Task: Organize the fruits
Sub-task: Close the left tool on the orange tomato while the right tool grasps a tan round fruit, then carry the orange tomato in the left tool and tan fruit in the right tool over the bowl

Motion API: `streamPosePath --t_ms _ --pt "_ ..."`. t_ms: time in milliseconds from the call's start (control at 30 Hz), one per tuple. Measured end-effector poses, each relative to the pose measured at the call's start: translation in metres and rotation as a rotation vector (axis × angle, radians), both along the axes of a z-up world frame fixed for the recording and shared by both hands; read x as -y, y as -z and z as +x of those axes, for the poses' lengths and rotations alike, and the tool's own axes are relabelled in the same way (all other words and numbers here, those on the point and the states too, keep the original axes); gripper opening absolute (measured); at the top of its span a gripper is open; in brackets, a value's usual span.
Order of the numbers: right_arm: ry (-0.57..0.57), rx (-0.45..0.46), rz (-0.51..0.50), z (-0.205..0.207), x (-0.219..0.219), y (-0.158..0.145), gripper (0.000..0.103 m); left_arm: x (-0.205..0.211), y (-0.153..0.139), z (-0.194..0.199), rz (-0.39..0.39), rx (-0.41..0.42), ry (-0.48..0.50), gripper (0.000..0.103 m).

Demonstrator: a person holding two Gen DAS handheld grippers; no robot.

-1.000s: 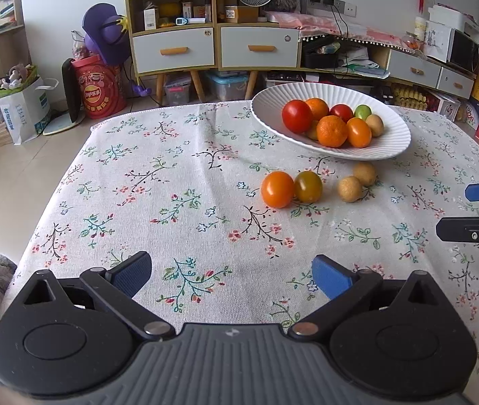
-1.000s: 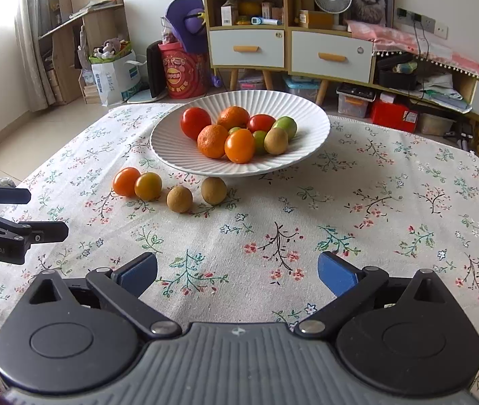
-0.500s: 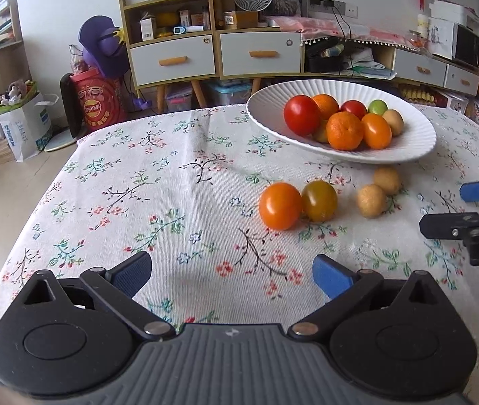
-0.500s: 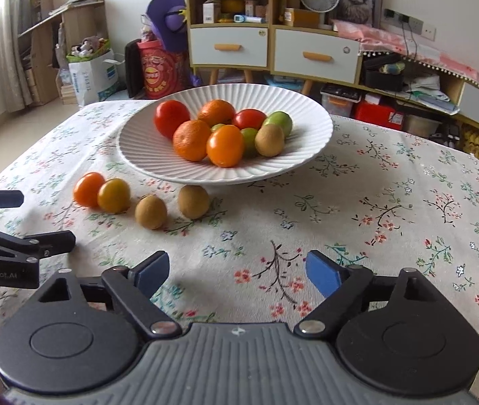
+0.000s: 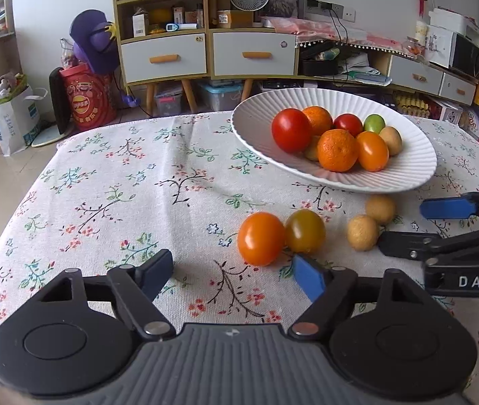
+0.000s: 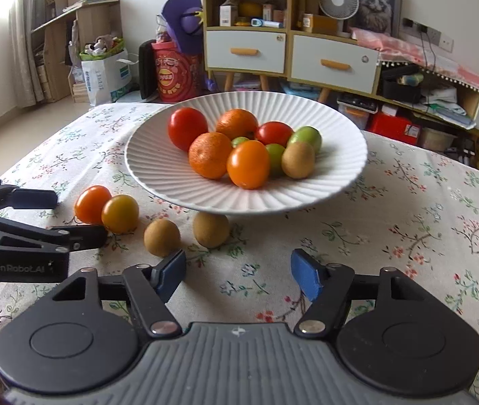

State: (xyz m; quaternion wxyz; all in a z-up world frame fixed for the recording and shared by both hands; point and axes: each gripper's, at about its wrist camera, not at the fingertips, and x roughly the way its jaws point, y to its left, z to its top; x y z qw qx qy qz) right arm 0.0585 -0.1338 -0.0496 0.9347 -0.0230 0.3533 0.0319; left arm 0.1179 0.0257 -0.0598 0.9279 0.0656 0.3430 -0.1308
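Working left to right from the white plate (image 6: 334, 182) as my landmark. Left gripper (image 5: 232, 275) sits left and near side of the plate, low over the floral counter (image 5: 111, 182); its jaws have just been closing, still parted, nothing between the pads. Just ahead of it I see an orange tomato (image 5: 261, 238) touching a yellow-green tomato (image 5: 305, 231), both on the cloth off the plate's near-left edge. Next right, two small brown fruits: one (image 6: 162, 238) apart from the plate, the other (image 6: 210, 229) tucked under its near rim. Right gripper (image 6: 237, 275) is near side of the plate, jaws just been closing, parted and empty. Plate itself holds tomatoes, oranges, green fruit and one brown fruit.
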Motion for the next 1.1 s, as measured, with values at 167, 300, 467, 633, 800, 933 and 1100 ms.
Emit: streamPosePath --t_ms 167,300,467,633,800,933,1100 --pt "-0.024 0.010 -0.015 0.005 -0.002 0.000 0.061 0.002 -0.001 0.002 -0.013 0.004 0.040 0.068" --pt "-0.028 0.026 -0.016 0.008 -0.004 0.000 0.055 0.005 -0.002 0.003 -0.021 0.003 0.062 0.059" --pt "-0.049 0.048 -0.020 0.006 -0.008 0.000 0.036 0.010 -0.003 0.001 -0.013 0.009 0.098 0.042" --pt "-0.077 0.035 -0.023 0.005 -0.011 -0.003 0.021 0.013 -0.005 -0.002 -0.010 -0.007 0.110 0.032" --pt "-0.087 0.020 0.002 0.001 -0.009 -0.006 0.021 0.010 -0.005 -0.007 -0.012 -0.017 0.104 0.032" --pt "-0.096 0.011 0.012 -0.006 -0.007 -0.007 0.021 0.006 -0.006 -0.010 -0.032 -0.035 0.097 0.031" --pt "-0.112 -0.005 0.029 -0.015 -0.009 -0.007 0.021 0.001 -0.006 -0.019 -0.042 -0.051 0.106 0.031"
